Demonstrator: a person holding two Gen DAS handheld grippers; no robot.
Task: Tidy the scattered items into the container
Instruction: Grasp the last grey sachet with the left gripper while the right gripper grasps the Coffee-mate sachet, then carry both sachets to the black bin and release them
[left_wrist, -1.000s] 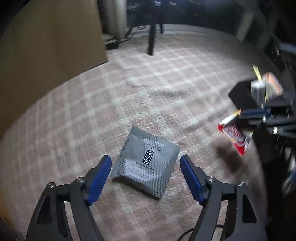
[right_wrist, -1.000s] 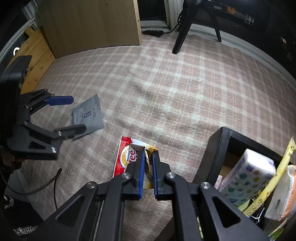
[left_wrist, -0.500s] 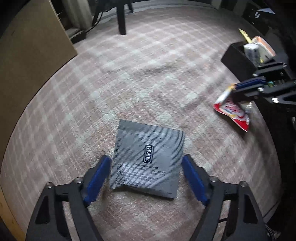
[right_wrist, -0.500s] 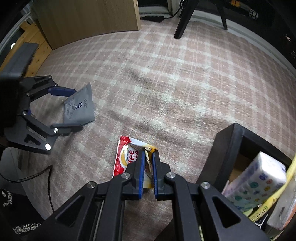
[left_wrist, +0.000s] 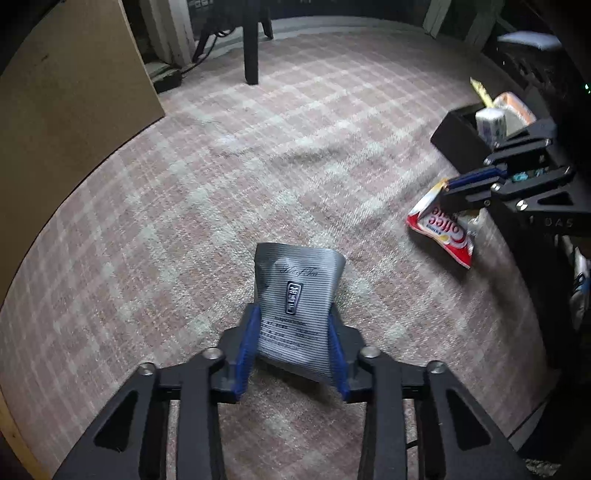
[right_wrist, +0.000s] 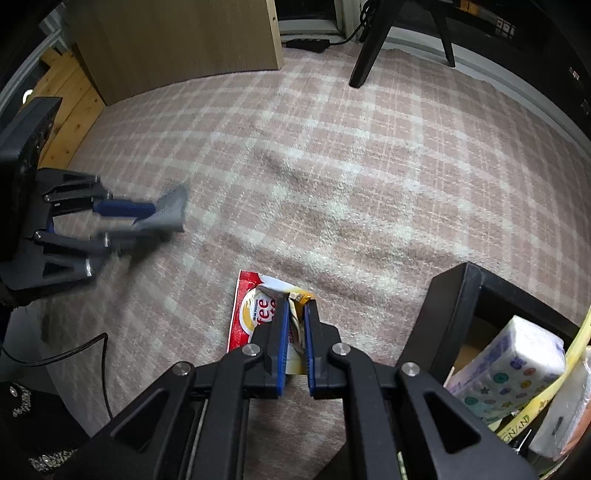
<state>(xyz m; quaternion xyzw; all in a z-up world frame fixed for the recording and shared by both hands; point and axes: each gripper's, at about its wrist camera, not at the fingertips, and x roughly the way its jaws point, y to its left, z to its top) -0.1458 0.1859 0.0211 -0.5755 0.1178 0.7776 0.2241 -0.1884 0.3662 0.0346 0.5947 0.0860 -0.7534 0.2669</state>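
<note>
- The container, a black open-topped box, sits on the checked rug at the lower right of the right wrist view; its near corner stands just beside the right gripper.
- Inside it are a white tissue pack with coloured dots, a yellow strip leaning against the rim, and an orange-and-white pack at the far right edge.
- The right gripper is clamped on a red and white coffee sachet, jaws nearly together with the crumpled packet edge pinched between the blue pads; the rest of the sachet hangs out to the left of the fingers.
- The left gripper has a grey tea packet between its blue pads; the jaws are closing, and both pads press the packet's side edges so that it bows upward in the middle.
- The packet's top edge juts forward beyond the fingertips, clear of the rug.
- Between the two grippers the rug is bare, and a wide open stretch runs ahead of them.
- That stretch ends at a wooden panel on the left and black furniture legs at the far edge.
- A dark cable lies at the rug's near left edge.
</note>
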